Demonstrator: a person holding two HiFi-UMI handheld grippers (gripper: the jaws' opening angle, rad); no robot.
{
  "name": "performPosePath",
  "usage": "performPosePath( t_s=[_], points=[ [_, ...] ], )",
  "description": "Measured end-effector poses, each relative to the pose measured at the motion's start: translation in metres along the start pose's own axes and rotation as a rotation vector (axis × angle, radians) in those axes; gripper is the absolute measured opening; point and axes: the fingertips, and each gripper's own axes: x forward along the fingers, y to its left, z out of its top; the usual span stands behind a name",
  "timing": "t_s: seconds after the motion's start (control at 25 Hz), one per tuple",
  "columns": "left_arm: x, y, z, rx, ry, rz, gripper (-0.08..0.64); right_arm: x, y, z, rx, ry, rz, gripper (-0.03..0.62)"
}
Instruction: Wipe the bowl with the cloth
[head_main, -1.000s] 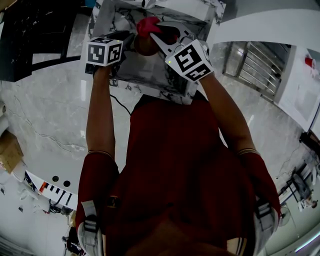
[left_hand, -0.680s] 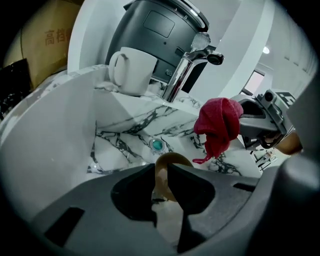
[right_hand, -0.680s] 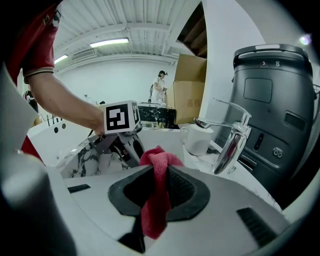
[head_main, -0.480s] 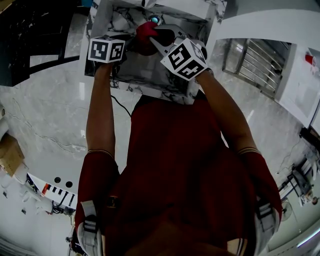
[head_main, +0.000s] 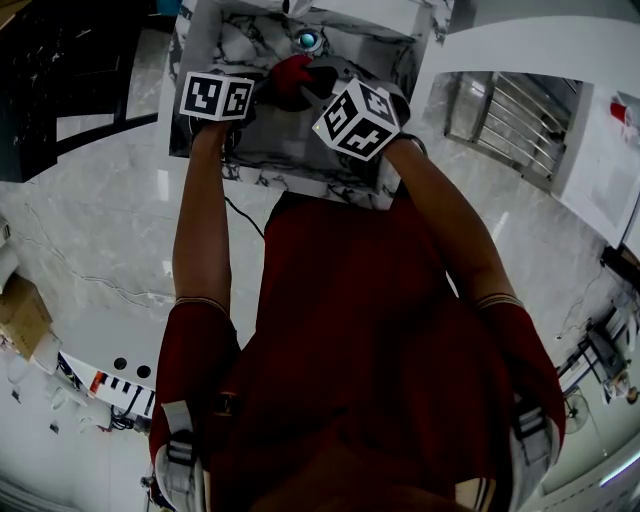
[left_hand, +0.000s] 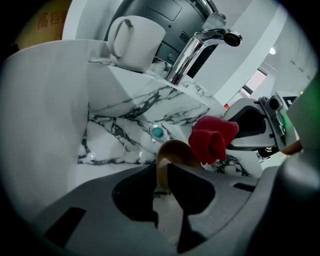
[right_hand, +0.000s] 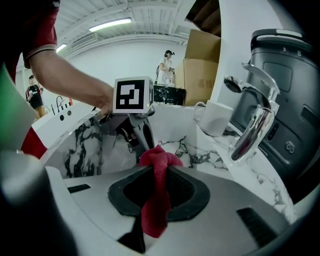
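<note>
While the left gripper (left_hand: 161, 172) clamps just the rim of the brown bowl (left_hand: 177, 152) over the middle of the marble sink (left_hand: 125, 125), the right gripper (right_hand: 156, 170) pinches the red cloth (right_hand: 152, 210) against it — too hard a push could twist the bowl free.

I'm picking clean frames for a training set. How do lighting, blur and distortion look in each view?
Head view: dim and underexposed, shirt murky, fisheye bends the sink edges. Left gripper view: black vignette at the corners, bowl and cloth readable. Right gripper view: well lit, bright highlights on the faucet.
</note>
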Motion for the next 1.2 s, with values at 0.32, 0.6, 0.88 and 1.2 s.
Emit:
performPosePath(
  t_s=[0.32,0.6,0.88,1.2],
  points=[
    [0.008,0.001,-0.010,-0.008,0.047,-0.023,0.066,0.016,0.011,-0.013,-0.044,0.080,0.021,0.064],
    [0.012,0.004,-0.014,-0.030,0.058,-0.044,0.066,0.031,0.020,-0.024,-0.079,0.146,0.046,0.064],
    [0.015,0.001,-0.017,-0.050,0.067,-0.071,0.062,0.045,0.024,-0.031,-0.089,0.205,0.064,0.064],
    [0.016,0.000,-0.016,-0.061,0.057,-0.084,0.051,0.058,0.019,-0.034,-0.092,0.248,0.056,0.064]
  ],
)
